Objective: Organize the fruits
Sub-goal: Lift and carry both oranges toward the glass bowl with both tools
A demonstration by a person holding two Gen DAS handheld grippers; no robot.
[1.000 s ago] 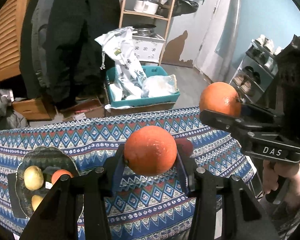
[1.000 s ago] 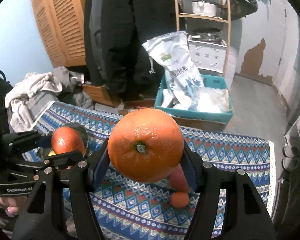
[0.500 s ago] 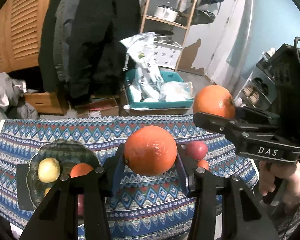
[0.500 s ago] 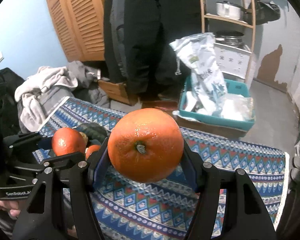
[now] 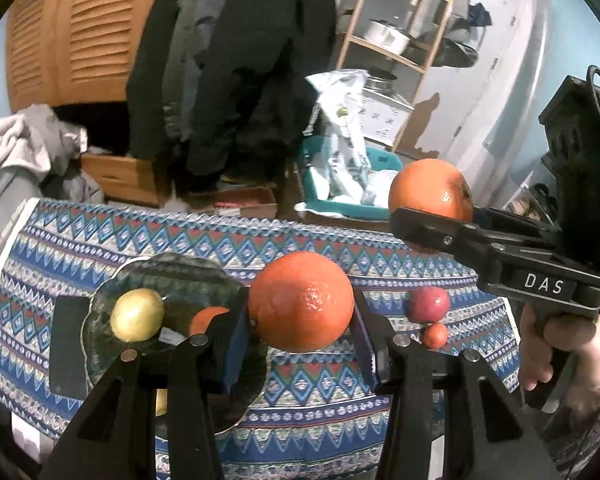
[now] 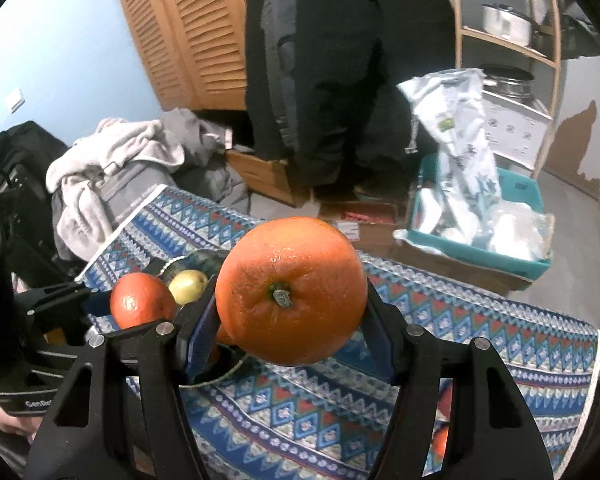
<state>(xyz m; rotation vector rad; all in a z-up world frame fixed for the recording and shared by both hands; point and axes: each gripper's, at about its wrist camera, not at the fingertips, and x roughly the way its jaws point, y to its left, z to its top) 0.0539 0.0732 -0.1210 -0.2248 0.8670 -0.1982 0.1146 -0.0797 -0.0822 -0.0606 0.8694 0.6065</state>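
We judge the job to be roughly at its midpoint. The dark glass plate [image 5: 100,312] on the left of the desk [image 5: 300,240], which is covered with a patterned cloth, already carries a yellow-green fruit [image 5: 137,314], perhaps a lemon or apple, a small orange fruit [image 5: 206,318] partly hidden behind our tool, and a sliver of another yellow fruit [image 5: 161,402] lower down.

We are carrying two more pieces at once. The left gripper [image 5: 300,316] has its fingers clamped on a smaller orange [image 5: 301,301], held in the air just right of the plate as the left view shows it. The right gripper [image 6: 290,320] has its fingers closed on a larger orange [image 6: 290,291], stem end facing the camera, also in the air and further right. In the right view the plate's rim [image 6: 192,258] shows just behind both oranges, so we read both as on their way there.

Still loose on the cloth are a dark red fruit [image 5: 429,304], plum-like, and a small round orange-red fruit [image 5: 434,336] just beside it, well apart from the plate. Once the two oranges are set down, those two remain to be collected. Whether the plate has room for all of it we cannot tell, since our tools hide much of it.
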